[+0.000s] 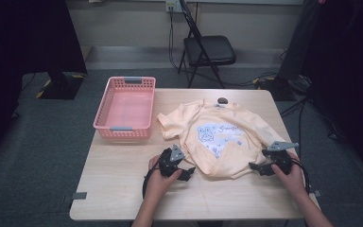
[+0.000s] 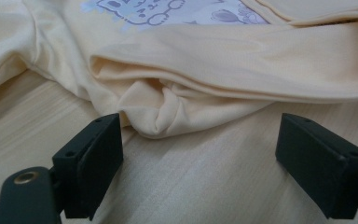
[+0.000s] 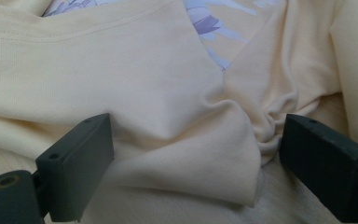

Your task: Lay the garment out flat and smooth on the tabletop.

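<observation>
Tabletop [image 1: 123, 189]: shirt [image 1: 217, 137] folds between spread fingers [image 2: 95, 158].

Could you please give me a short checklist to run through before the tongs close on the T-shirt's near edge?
1. Left tongs open: ok, jaws stand wide apart in the left gripper view.
2. Cloth between the left jaws: not ok, the bunched corner lies just ahead of them.
3. Right tongs open: ok.
4. Cloth between the right jaws: ok, folded fabric lies between them.
5. T-shirt flat: not ok, the near hem is folded up over the print.
6. Pink basket ready: ok, it looks empty, left of the shirt.
</observation>
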A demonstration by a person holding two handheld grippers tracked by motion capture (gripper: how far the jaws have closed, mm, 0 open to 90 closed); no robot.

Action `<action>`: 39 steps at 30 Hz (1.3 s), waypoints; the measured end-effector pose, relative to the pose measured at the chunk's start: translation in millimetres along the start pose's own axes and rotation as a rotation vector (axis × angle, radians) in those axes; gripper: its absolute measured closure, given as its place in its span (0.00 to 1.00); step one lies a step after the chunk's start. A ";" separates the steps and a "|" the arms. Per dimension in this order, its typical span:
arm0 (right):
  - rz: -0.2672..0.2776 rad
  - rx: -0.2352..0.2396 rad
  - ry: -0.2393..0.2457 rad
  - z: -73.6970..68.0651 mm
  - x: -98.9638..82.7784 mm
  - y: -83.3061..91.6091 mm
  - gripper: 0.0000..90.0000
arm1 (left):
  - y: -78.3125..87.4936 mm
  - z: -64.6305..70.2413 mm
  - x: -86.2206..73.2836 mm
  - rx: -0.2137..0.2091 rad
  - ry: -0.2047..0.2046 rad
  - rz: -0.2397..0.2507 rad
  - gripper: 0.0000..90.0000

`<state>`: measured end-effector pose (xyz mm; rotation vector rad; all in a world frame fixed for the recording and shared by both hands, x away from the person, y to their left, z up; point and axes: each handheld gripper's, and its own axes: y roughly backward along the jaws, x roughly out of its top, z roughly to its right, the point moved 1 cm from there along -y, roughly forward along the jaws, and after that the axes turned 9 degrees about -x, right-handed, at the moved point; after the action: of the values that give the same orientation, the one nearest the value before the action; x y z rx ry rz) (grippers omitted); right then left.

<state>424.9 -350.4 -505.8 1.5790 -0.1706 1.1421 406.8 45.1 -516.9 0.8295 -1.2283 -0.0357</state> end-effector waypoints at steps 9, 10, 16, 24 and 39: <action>-0.003 -0.009 -0.009 -1.6 3.1 3.4 0.16 | 0.0 0.0 0.0 0.000 0.000 0.000 0.16; 0.000 -0.016 -0.006 -1.8 5.1 4.3 0.16 | 0.0 0.1 0.0 0.000 0.001 0.000 0.16; 0.038 -0.007 0.012 -5.5 25.0 12.7 0.18 | -0.1 0.1 0.0 0.000 0.001 0.001 0.16; 0.052 -0.010 0.015 -10.8 47.5 5.4 0.31 | 0.0 0.0 0.0 0.000 0.000 0.000 0.16; 0.041 -0.026 -0.014 -15.8 67.4 -27.6 0.52 | 0.0 0.0 0.0 0.000 0.001 0.000 0.16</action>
<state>468.6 -297.5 -476.8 1.5669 -0.2272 1.1558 406.7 45.0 -516.9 0.8290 -1.2277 -0.0356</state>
